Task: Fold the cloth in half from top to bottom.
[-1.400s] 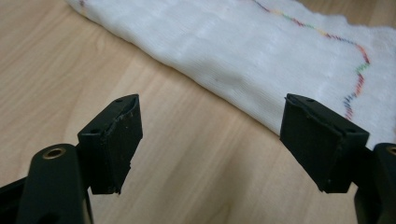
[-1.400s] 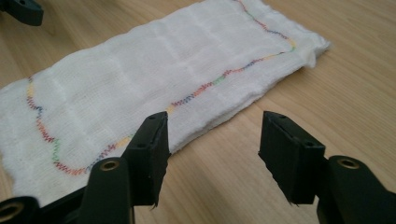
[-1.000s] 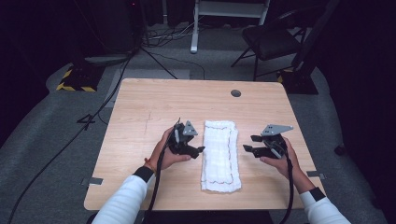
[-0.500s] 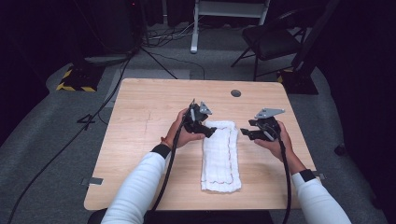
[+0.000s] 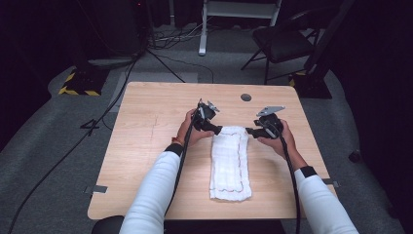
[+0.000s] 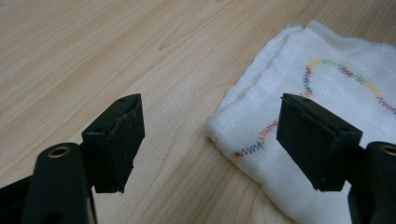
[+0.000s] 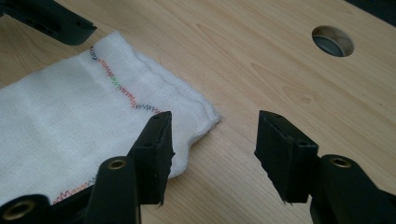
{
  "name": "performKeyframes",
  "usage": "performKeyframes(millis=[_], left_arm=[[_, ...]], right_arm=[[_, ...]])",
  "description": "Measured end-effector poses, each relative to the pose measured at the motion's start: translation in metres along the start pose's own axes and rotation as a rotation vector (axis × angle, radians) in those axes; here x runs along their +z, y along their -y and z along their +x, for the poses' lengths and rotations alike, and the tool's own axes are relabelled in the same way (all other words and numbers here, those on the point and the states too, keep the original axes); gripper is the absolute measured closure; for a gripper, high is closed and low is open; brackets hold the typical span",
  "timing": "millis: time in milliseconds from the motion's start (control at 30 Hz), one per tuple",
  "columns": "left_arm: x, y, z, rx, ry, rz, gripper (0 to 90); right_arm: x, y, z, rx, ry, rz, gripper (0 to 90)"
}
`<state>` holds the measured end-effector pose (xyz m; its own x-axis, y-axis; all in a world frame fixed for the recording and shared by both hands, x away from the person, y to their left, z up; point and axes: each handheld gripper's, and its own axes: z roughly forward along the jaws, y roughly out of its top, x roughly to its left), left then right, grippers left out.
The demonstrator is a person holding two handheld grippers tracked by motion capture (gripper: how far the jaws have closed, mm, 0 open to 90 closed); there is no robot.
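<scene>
- Sleeves (image 5: pixel 151 195) in white are coming in from the near edge of the counter (image 5: pixel 146 146), one forearm on each side of a folded white cloth (image 5: pixel 229 163).
- The cloth is lying flat on the wood as a long strip, running from near the front edge away toward the middle of the counter, with a line of multicoloured zigzag stitching just inside its border.
- The left gripper (image 6: pixel 210 140) is hovering at the far left corner of the cloth, its jaws standing wide apart and holding nothing; in the left gripper view one jaw is sitting over bare wood and the other over the stitched corner.
- The right gripper (image 7: pixel 212 149) is hovering at the far right corner of the cloth, its jaws likewise spread apart and empty, with the corner lying between them, closer to the left jaw.
- A round hole (image 5: pixel 246 97) is showing in the counter beyond the grippers, toward the far edge.
- Farther back, a dark chair (image 5: pixel 282 44) and cables (image 5: pixel 165 58) are lying on the grey floor.
</scene>
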<state>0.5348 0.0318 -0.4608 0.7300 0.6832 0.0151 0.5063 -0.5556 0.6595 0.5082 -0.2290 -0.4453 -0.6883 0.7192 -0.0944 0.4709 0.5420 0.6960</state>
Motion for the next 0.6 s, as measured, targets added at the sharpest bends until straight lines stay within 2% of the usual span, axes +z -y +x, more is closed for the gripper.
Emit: performKeyframes(millis=[100,200,300,400,467,600], left_arm=[[0.004,0.002,0.0,0.0,0.023,0.005,24.5],[0.008,0.004,-0.004,0.006,0.02,0.023,24.6],[0.012,0.004,-0.01,0.022,0.013,0.028,24.6],[0.016,0.005,-0.011,0.014,0.018,0.039,24.3],[0.02,0.007,-0.01,-0.006,0.024,0.039,24.4],[0.027,0.009,-0.01,-0.015,0.025,0.055,22.8]], right_arm=[[0.007,-0.001,-0.003,0.028,-0.015,0.009,46.2],[0.012,-0.002,0.001,0.016,-0.026,0.018,45.7],[0.018,-0.004,0.005,0.005,-0.008,0.036,45.3],[0.023,-0.005,0.007,0.013,-0.018,0.034,45.2],[0.028,-0.005,0.008,0.018,-0.017,0.045,45.2],[0.037,-0.006,0.009,0.028,-0.018,0.063,44.7]])
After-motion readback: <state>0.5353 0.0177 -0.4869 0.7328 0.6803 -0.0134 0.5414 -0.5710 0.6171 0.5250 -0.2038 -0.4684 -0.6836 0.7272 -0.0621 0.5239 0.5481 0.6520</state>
